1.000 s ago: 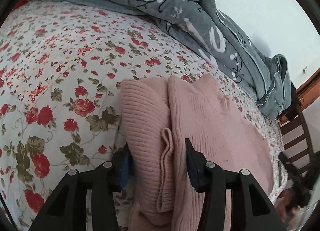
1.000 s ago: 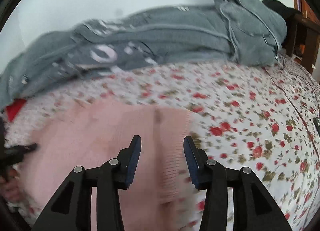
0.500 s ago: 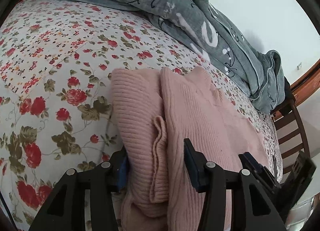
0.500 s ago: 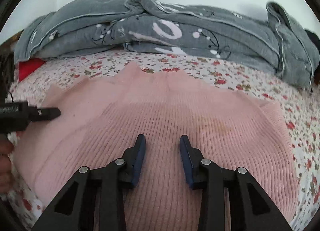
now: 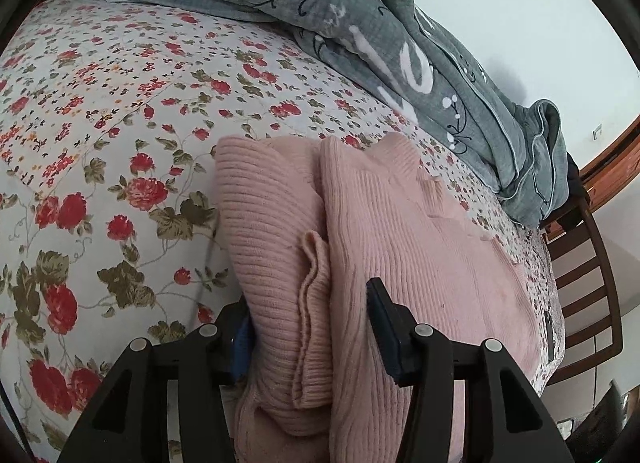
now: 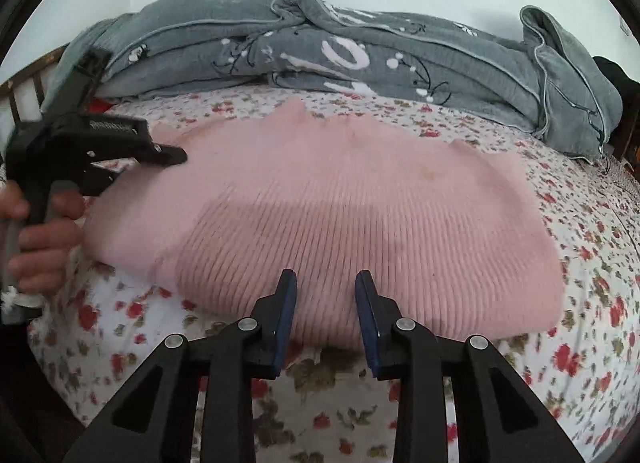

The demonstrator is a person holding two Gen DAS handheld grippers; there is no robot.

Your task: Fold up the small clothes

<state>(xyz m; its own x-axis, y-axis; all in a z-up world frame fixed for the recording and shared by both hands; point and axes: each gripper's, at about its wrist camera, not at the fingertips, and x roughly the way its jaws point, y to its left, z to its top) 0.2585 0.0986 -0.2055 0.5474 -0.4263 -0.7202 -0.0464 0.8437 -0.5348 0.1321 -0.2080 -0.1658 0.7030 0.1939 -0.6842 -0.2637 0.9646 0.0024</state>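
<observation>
**Sweater half folded, next fold pending**

While you are pinning the folded sleeve side with the left gripper (image 5: 310, 329), its jaws part open around that thick roll, the pink sweater (image 6: 360, 215) is lying flat on the bed (image 6: 600, 263). Your right gripper (image 6: 326, 313) is hovering over the near hem, its jaws just narrowing with nothing pinched yet. By the look of it, the other side and the crosswise fold are remaining.

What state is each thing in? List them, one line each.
pink sweater: folded, flat on the bed.
left gripper: clamped on the sweater's folded end.
right gripper: open over the sweater's near edge, jaws just been closing, gripping nothing.
grey quilt: bunched along the bed's far side.
</observation>
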